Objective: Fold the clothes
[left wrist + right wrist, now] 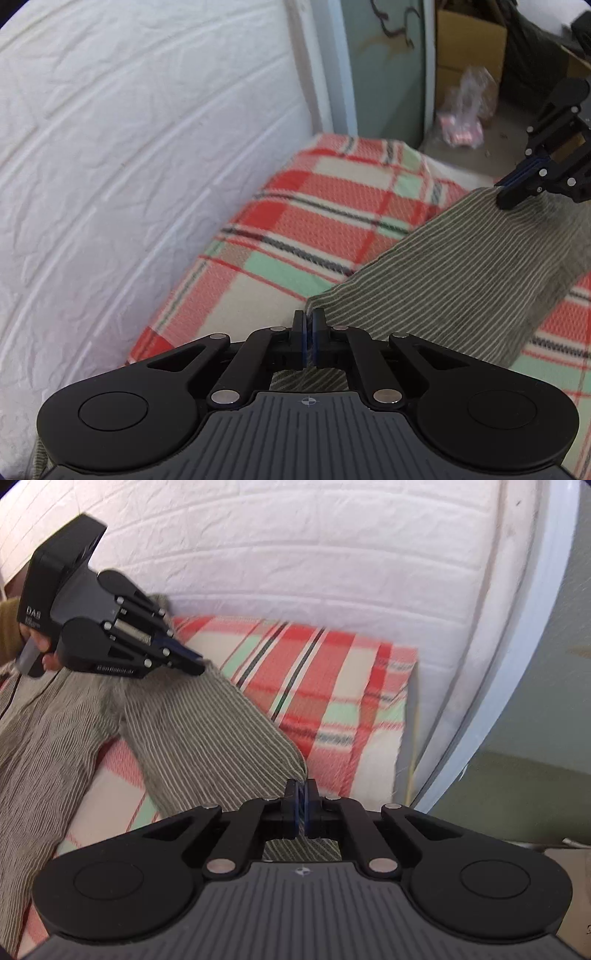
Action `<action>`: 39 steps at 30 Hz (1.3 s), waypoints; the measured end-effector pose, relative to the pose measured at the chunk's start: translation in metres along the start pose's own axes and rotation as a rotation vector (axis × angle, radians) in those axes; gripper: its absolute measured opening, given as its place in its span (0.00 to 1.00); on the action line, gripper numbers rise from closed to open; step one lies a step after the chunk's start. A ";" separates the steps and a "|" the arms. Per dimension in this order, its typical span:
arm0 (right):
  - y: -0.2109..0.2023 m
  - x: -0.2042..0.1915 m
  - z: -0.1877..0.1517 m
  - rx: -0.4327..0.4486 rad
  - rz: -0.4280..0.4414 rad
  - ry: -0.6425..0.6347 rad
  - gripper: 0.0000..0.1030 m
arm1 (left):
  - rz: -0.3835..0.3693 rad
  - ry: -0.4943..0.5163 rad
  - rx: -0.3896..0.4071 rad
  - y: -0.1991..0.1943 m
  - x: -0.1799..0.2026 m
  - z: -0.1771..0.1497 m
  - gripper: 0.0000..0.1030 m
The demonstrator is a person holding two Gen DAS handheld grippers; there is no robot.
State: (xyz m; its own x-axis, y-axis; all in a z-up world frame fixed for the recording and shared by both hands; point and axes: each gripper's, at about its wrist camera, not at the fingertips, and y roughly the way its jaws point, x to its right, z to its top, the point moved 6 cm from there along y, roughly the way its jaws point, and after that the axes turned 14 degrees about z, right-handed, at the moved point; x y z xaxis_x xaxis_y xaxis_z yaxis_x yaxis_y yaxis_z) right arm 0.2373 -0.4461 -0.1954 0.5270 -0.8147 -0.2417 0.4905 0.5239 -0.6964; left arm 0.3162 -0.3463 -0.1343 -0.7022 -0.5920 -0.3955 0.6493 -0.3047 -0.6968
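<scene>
White brick-embossed wall panelling (pixel 129 147) backs a bed spread with a red, cream and mint plaid blanket (pixel 314 218). Across the blanket lies an olive-grey garment with thin pale stripes (pixel 192 731), stretched between the two tools. Left tongs (pixel 308 323) are pressed together on one corner of the garment's edge, and right tongs (pixel 301 794) are pinched on the other corner. Beyond the bed's end, a cardboard box (pixel 469 40) stands on the floor.
</scene>
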 end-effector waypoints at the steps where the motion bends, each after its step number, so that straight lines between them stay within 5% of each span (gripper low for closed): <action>1: 0.002 0.002 0.001 0.007 -0.018 0.008 0.02 | 0.016 -0.014 0.002 0.002 -0.001 0.003 0.00; 9: 0.030 0.015 0.002 0.007 -0.146 0.039 0.03 | 0.155 -0.057 0.003 0.021 0.014 0.002 0.01; 11: 0.030 0.014 0.001 0.011 -0.165 0.043 0.05 | 0.184 -0.087 0.006 0.019 0.011 0.006 0.27; 13: 0.020 0.012 0.002 0.028 -0.214 0.023 0.20 | 0.232 -0.136 0.026 0.010 0.002 0.011 0.66; 14: 0.015 0.011 0.002 0.037 -0.240 0.011 0.40 | 0.237 -0.171 0.047 0.002 -0.005 0.015 0.68; 15: 0.009 0.009 0.002 0.046 -0.267 0.000 0.48 | 0.231 -0.218 0.064 -0.007 -0.014 0.019 0.68; 18: -0.022 0.005 0.004 0.117 -0.338 0.010 0.49 | 0.211 -0.388 0.092 -0.043 -0.048 0.023 0.73; 22: -0.060 -0.027 0.003 0.209 -0.327 0.022 0.51 | 0.249 -0.527 0.121 -0.101 -0.084 -0.001 0.81; 26: -0.078 -0.074 -0.003 0.255 -0.261 0.015 0.63 | 0.296 -0.562 0.089 -0.155 -0.097 -0.063 0.85; 34: -0.064 -0.191 0.000 0.228 -0.084 -0.063 0.63 | 0.345 -0.727 -0.100 -0.237 -0.102 -0.243 0.85; 39: -0.045 -0.265 0.009 0.179 -0.078 -0.199 0.64 | 0.427 -0.849 -0.181 -0.283 -0.117 -0.348 0.85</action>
State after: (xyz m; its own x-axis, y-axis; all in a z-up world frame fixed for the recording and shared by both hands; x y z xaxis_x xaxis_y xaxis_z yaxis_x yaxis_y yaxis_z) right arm 0.0815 -0.2513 -0.0935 0.6000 -0.7989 -0.0422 0.6404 0.5113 -0.5730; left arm 0.1133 0.0683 -0.0991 0.0737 -0.9897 -0.1225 0.6964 0.1390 -0.7041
